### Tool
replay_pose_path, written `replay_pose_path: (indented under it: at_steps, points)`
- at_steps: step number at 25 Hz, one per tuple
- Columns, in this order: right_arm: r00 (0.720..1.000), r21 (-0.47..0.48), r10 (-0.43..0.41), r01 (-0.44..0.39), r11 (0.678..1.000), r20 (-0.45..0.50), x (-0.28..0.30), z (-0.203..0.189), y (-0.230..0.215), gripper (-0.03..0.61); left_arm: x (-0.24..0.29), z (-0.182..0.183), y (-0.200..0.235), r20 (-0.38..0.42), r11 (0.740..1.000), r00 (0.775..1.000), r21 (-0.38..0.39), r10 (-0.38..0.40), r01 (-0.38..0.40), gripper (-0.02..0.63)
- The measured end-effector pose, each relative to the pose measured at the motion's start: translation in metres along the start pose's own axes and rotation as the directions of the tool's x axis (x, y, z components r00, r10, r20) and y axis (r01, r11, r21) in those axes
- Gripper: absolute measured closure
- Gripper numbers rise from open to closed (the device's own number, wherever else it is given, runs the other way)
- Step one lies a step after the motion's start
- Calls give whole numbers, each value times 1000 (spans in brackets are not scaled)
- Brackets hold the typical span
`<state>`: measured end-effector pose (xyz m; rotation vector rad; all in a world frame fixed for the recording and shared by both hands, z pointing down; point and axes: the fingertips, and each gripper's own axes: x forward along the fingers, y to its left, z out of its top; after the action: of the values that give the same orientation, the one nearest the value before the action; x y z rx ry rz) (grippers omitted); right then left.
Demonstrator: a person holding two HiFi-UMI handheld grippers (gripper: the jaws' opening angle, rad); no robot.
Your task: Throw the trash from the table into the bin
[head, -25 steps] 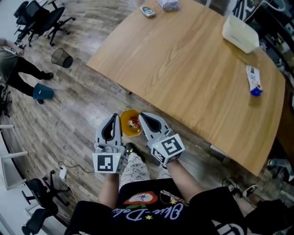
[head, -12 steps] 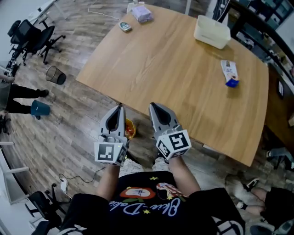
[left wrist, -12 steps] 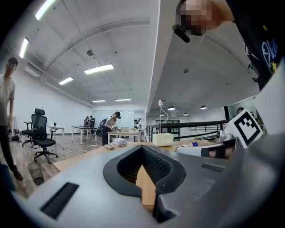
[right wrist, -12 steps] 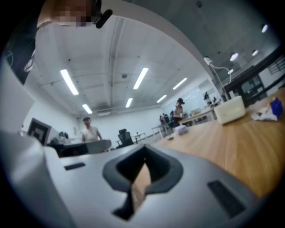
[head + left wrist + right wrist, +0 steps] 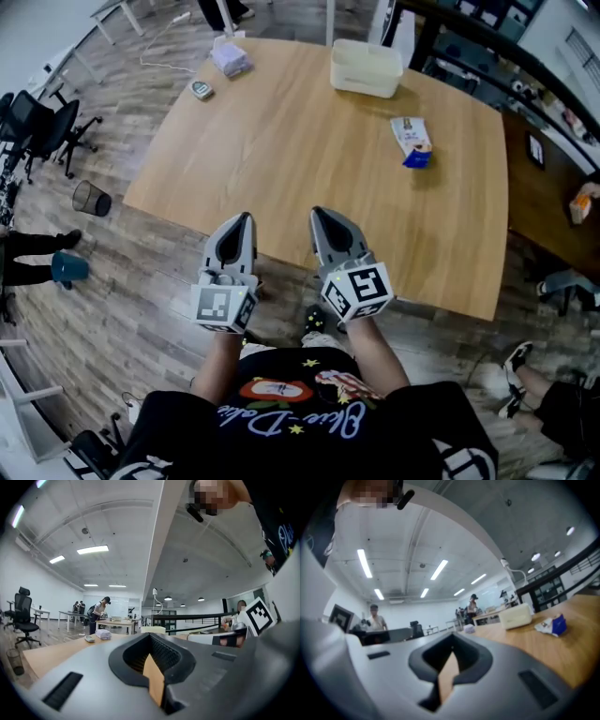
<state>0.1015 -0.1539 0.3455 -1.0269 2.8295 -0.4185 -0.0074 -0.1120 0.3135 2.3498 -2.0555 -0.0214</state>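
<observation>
Head view: wrapper lengthwise away, blue end nearer; left claw, right claw closed.

Your head camera looks steeply down past the left claw and right claw onto the tabletop; each claw camera, close behind its jaws, faces level across that tabletop.

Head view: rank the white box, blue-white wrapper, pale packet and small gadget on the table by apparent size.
1. white box
2. blue-white wrapper and pale packet, too alike to split
3. small gadget, smallest
</observation>
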Motion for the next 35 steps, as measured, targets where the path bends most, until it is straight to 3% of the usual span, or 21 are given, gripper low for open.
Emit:
replay_pose_path:
  at_steps: [2, 9, 19, 27, 35]
  points:
    - [999, -6, -34, 34, 999, 7, -13, 6, -17, 572, 12, 7, -14, 19, 999, 1000, -44, -17, 18, 603]
    - [989, -24, -141, 142, 990, 46, -48, 31, -67, 573, 37, 12, -52, 28, 995, 995, -18, -93, 94, 603]
    - [968, -30, -229, 233, 972, 102, -92, 61, -105, 572, 59, 27, -97, 57, 984, 982, 5, -180, 180, 603]
    - [947, -29, -298, 304, 952, 115, -120, 64, -118, 572, 65, 31, -126, 67, 965, 962, 5, -264, 264, 603]
    - [942, -27, -320, 324, 946, 105, -129, 66, -127, 572, 75, 35, -140, 76, 952, 950, 5, -304, 305, 603]
